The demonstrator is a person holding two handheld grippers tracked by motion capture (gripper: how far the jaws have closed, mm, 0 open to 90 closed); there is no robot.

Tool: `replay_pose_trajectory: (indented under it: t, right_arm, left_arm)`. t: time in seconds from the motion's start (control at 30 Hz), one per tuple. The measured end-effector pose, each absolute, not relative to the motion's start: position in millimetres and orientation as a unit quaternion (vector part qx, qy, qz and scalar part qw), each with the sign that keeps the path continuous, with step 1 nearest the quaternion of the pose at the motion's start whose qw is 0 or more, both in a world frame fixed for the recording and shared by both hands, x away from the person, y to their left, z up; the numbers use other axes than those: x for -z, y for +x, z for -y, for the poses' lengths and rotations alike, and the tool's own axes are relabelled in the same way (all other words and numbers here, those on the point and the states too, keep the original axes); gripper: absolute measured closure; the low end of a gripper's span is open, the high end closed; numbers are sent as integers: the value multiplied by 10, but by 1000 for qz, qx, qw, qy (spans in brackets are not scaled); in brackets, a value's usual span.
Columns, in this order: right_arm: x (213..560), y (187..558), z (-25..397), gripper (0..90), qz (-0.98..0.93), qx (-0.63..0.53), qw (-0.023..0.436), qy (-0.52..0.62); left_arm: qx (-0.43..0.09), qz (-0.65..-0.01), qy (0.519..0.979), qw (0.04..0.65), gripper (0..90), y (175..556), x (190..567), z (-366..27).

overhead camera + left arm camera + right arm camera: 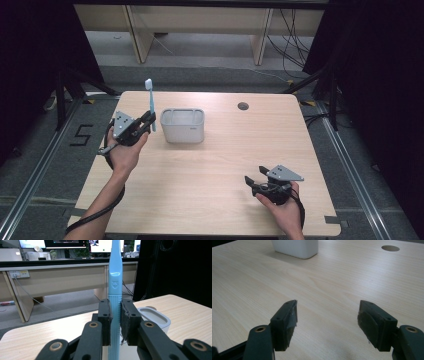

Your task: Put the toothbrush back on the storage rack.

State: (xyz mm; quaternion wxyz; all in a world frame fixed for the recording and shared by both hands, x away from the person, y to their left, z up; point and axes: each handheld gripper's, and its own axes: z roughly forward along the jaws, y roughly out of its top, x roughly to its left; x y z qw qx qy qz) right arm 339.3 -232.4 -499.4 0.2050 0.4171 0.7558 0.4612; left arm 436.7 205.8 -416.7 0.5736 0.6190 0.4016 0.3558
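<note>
A white rectangular container [183,125] stood on the pale wooden surface [220,165] toward its far left part, open at the top; from the high view its inside looked pale and nothing could be made out in it, though the near wall hid the bottom. In the left gripper view only part of its rim and recessed top showed, behind the right jaw. The left hand-held gripper [148,122], held up just left of the container, was clamped on the ribbed handle of a light blue toothbrush [150,102], which stood upright with its brush head at the top, beside the container and not in it. In the left gripper view the toothbrush [115,302] ran out of the top edge, so its head was cut off there, and its lower end passed down out of sight between the jaws. The right hand-held gripper [254,176] rested low at the near right of the surface, well apart from the container, its jaws wide apart and holding nothing. A round hole [243,106] sat in the surface's far right part.
</note>
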Motion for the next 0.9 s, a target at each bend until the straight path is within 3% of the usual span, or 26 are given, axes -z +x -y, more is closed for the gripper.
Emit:
replay_pose_trajectory:
  t: [0.57, 0.6, 0.9]
  right_arm:
    - [4999, 3418, 2341, 330, -761, -462, 218, 401]
    - [4995, 3387, 2318, 330, -754, -461, 200, 422]
    - [5002, 3422, 2344, 330, -761, -461, 223, 398]
  left_arm:
    - [-357, -399, 619, 574, 787, 4471, 4105, -2020]
    - [-357, -398, 619, 575, 787, 4477, 4103, -2016]
    - [-359, -395, 621, 574, 787, 4528, 4077, -1983]
